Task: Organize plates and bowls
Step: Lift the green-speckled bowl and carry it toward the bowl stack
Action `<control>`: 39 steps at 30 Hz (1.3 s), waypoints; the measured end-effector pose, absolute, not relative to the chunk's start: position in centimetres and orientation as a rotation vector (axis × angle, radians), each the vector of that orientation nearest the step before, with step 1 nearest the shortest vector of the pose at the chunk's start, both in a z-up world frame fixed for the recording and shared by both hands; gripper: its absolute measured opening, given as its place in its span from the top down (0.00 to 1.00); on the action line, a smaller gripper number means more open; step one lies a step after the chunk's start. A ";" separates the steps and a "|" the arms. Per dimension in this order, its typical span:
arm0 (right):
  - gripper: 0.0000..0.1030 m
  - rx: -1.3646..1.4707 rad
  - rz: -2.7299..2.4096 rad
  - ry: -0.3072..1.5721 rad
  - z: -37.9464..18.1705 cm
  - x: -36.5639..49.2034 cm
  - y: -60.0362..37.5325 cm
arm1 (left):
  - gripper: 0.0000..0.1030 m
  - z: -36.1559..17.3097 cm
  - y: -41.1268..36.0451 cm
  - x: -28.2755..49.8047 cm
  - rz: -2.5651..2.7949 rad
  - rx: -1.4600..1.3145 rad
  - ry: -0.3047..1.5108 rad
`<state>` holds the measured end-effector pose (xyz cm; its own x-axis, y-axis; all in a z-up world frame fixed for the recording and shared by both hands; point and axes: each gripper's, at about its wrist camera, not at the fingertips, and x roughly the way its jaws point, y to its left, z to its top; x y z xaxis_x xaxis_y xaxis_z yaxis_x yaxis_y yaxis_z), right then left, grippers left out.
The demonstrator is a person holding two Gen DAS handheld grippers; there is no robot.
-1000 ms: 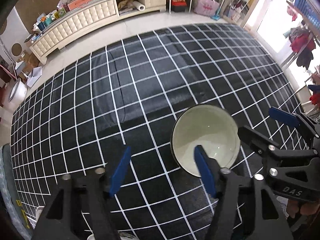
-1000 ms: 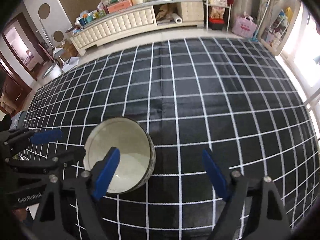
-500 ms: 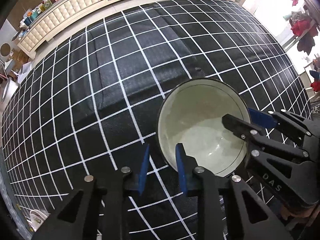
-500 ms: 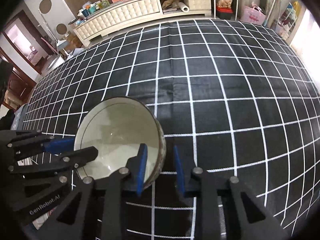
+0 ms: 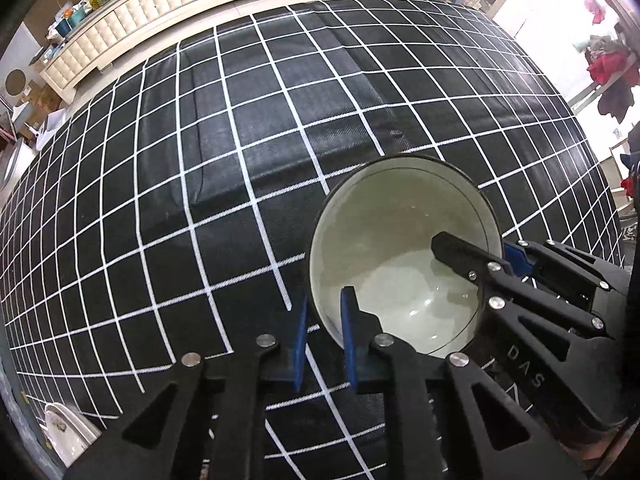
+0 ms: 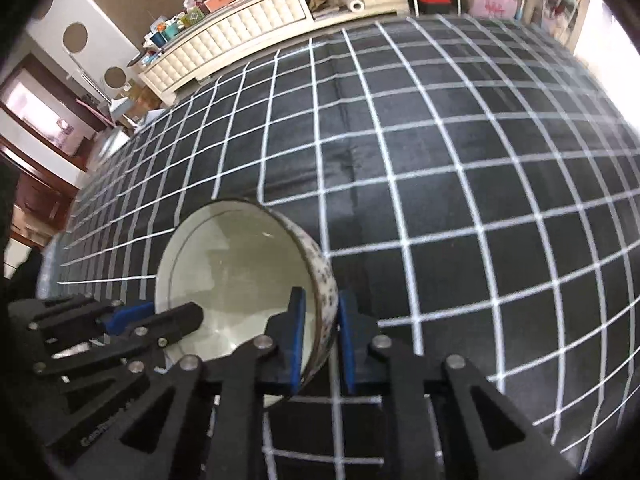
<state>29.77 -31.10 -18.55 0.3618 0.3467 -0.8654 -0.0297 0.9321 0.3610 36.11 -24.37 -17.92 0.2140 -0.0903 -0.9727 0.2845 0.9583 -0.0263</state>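
Both grippers are clamped on the same bowl, one on each side of its rim. The left gripper pinches the near-left wall, one blue pad inside the bowl and the other outside against it. The right gripper bites the opposite wall the same way, its inner pad over the pale glaze and its outer pad against the speckled outside. In each view the other tool reaches in from the side, its black finger lying over the bowl's hollow.

The bowl is empty, cream inside with a dark rim, and sits over the checked cloth, black with white lines, near its front edge. Whether it rests on the cloth or is just clear of it, I cannot tell.

Beyond the cloth a long white cabinet runs along the wall, cluttered on top.
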 end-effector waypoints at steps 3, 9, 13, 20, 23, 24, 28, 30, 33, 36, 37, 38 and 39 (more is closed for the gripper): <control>0.81 0.307 0.238 1.168 -17.6 28.6 -30.7 | 0.88 -17.6 -23.4 35.4 -0.240 0.148 1.356; 0.81 0.294 0.240 1.144 -15.4 26.5 -29.7 | 0.89 -15.1 -22.4 32.8 -0.252 0.158 1.309; 0.81 0.264 0.242 1.125 -13.7 25.3 -28.4 | 0.89 -13.3 -21.1 31.1 -0.254 0.135 1.277; 0.81 0.215 0.264 1.098 -11.5 23.8 -25.3 | 0.89 -10.8 -17.7 28.2 -0.250 0.095 1.237; 0.81 0.196 0.280 1.091 -10.9 23.3 -23.6 | 0.89 -9.7 -15.7 26.8 -0.239 0.078 1.219; 0.81 0.190 0.284 1.090 -10.8 23.3 -23.2 | 0.89 -9.2 -14.7 26.1 -0.235 0.070 1.211; 0.81 0.164 0.303 1.091 -10.6 22.8 -20.9 | 0.89 -8.2 -12.3 24.5 -0.221 0.047 1.194; 0.81 0.154 0.312 1.096 -10.7 22.4 -20.0 | 0.89 -7.9 -11.0 23.3 -0.208 0.039 1.187; 0.81 0.146 0.329 1.108 -10.8 21.9 -18.7 | 0.89 -8.1 -9.1 22.3 -0.194 0.016 1.184; 0.81 0.140 0.344 1.120 -10.9 21.5 -17.4 | 0.89 -8.0 -7.3 21.2 -0.180 0.001 1.184; 0.81 0.135 0.347 1.123 -10.9 21.3 -16.9 | 0.89 -7.9 -6.8 20.8 -0.176 -0.001 1.182; 0.81 0.129 0.350 1.125 -10.9 21.2 -16.3 | 0.89 -8.0 -6.6 20.6 -0.173 -0.002 1.180; 0.81 0.124 0.352 1.127 -10.9 21.2 -16.0 | 0.89 -7.9 -6.1 20.1 -0.169 -0.004 1.178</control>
<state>21.17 -16.04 -10.90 0.3812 0.3369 -0.8609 -0.2132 0.9382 0.2727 20.14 -6.12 -7.89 0.3712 -0.1341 -0.9188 0.1298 0.9873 -0.0917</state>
